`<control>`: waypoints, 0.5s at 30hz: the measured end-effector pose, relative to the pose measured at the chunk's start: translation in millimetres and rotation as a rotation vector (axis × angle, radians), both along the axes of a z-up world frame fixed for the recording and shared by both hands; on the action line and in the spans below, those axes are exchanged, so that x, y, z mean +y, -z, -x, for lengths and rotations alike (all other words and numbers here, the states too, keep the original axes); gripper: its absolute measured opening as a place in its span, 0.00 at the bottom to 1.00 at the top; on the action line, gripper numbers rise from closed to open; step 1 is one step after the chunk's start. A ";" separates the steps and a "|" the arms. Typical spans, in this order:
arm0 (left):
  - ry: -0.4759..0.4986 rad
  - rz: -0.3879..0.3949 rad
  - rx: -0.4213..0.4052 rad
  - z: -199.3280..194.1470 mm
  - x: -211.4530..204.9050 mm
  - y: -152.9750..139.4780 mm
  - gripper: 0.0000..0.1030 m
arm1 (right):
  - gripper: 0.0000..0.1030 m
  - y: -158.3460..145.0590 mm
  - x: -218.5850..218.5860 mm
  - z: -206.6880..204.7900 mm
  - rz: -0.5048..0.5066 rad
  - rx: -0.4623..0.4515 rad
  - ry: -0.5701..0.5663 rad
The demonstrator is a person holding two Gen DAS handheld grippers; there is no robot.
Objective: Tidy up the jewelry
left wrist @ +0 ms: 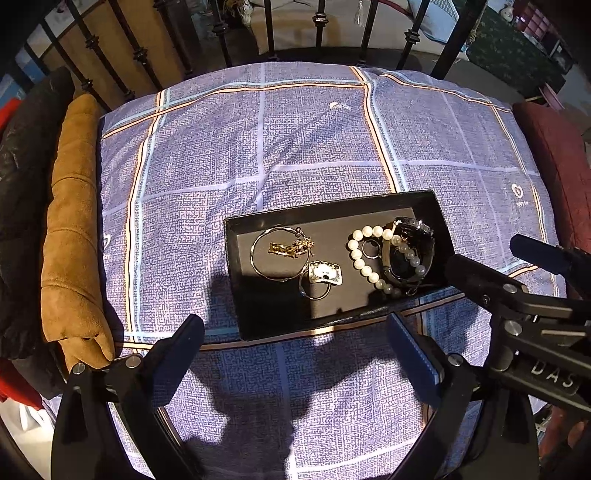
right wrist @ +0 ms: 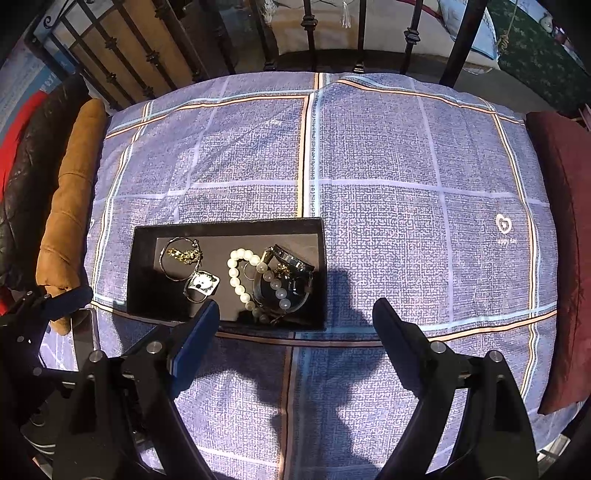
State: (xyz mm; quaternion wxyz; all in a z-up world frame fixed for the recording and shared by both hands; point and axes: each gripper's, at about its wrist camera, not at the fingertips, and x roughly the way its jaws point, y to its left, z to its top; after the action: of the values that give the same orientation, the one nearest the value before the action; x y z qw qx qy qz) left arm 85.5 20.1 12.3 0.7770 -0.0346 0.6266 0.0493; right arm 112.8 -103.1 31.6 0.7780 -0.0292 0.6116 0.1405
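A black tray (left wrist: 332,211) lies on a blue checked cloth (left wrist: 258,147). It holds a silver bangle with a gold chain (left wrist: 281,250), a ring with a white square charm (left wrist: 325,275), a pearl bracelet (left wrist: 364,263) and a black watch (left wrist: 410,254). My left gripper (left wrist: 295,325) hovers open above the tray's near edge with nothing between its fingers. In the right wrist view the tray (right wrist: 229,223) sits left of centre with the pearl bracelet (right wrist: 235,275) and watch (right wrist: 291,275) inside. My right gripper (right wrist: 295,308) is open and empty over the tray's near right corner.
A tan cushion (left wrist: 70,229) and a black jacket (left wrist: 22,155) lie along the left side. On the right lies a dark red cushion (right wrist: 561,236). Black iron railings (left wrist: 317,26) stand behind. One finger of the left gripper (right wrist: 70,297) shows at the right wrist view's left edge.
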 end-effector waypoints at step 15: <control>-0.007 -0.001 0.010 -3.4 0.8 3.2 0.93 | 0.82 3.6 1.9 -2.1 0.002 0.008 0.000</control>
State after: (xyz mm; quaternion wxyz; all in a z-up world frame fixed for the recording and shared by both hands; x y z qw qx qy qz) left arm 88.9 20.9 9.1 0.7737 -0.0362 0.6303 0.0527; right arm 114.9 -101.3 28.0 0.7756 -0.0296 0.6149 0.1399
